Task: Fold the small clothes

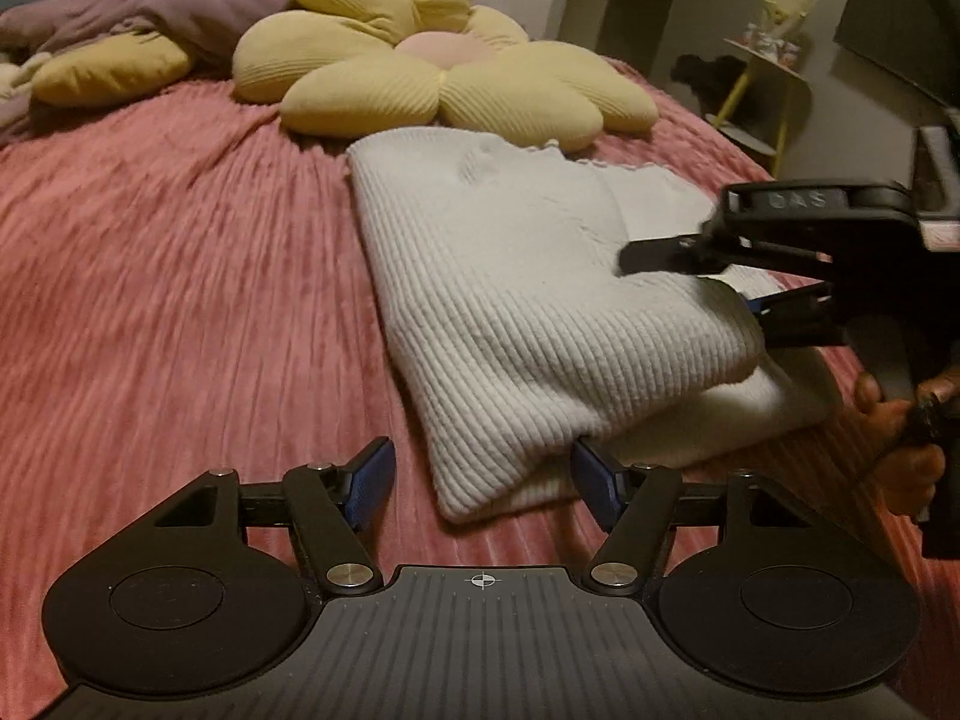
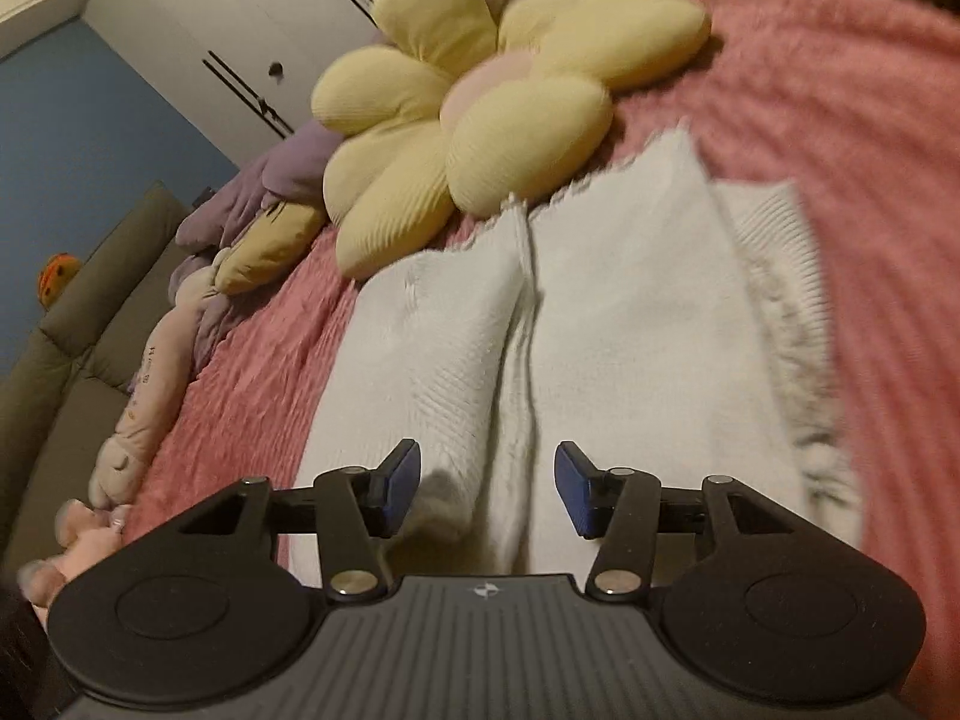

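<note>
Nearest your left-wrist lens, the left gripper (image 1: 480, 483) stands released at lower centre, its blue pads (image 1: 371, 483) apart, the near corner of the folded white knit garment (image 1: 528, 312) just above and between them, unpressed. Your right gripper (image 1: 708, 276) enters from the right edge, fingers straddling the fold's right side. In the right-wrist view its jaws stand apart, the garment's central crease between them. Pink bedspread (image 1: 180, 276) lies beneath; a yellow flower cushion (image 1: 420, 60) sits behind, at upper centre.

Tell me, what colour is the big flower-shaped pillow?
The flower-shaped pillow has yellow petals, pink middle; left wrist view.
</note>
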A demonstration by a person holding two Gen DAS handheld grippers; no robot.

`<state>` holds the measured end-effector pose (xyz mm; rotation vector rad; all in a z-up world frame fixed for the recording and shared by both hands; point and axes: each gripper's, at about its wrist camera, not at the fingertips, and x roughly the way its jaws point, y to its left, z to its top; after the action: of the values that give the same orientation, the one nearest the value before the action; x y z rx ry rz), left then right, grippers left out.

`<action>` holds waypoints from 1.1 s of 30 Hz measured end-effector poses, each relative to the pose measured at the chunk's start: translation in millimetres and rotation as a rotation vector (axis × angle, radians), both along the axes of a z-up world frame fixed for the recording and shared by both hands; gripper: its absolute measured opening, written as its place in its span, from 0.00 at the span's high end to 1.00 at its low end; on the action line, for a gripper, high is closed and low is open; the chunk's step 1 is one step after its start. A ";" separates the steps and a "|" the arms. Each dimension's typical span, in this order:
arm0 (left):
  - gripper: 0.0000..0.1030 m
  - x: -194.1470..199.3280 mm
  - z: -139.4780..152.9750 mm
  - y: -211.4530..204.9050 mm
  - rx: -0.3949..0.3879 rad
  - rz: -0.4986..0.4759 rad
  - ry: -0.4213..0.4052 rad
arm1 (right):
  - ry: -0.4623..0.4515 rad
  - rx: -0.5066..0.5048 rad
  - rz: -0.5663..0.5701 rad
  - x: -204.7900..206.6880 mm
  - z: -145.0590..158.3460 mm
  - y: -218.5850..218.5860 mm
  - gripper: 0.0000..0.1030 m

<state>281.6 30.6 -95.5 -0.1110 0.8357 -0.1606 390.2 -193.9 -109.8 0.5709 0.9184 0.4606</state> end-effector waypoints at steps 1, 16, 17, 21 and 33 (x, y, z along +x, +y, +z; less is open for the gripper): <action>0.33 -1.0 -1.4 1.2 0.001 0.001 0.001 | 0.023 0.029 -0.004 4.3 -3.1 0.3 0.51; 0.32 0.4 5.6 -9.6 -0.032 -0.002 -0.001 | -0.413 -0.430 0.021 -30.2 54.2 45.4 0.85; 0.31 0.9 6.1 -11.9 -0.037 -0.010 -0.003 | -0.457 -0.491 -0.006 -36.9 58.6 42.3 0.85; 0.31 2.1 4.5 -23.2 -0.060 -0.035 0.014 | -0.551 -0.693 -0.052 -47.3 55.5 30.0 0.85; 0.28 2.0 6.4 -3.0 -0.195 -0.001 0.064 | -0.324 -0.393 -0.155 -65.4 42.4 -43.3 0.57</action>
<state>283.7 27.7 -89.1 -0.3004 0.8830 -0.2401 324.8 -237.1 -67.4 0.1970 0.6249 0.2139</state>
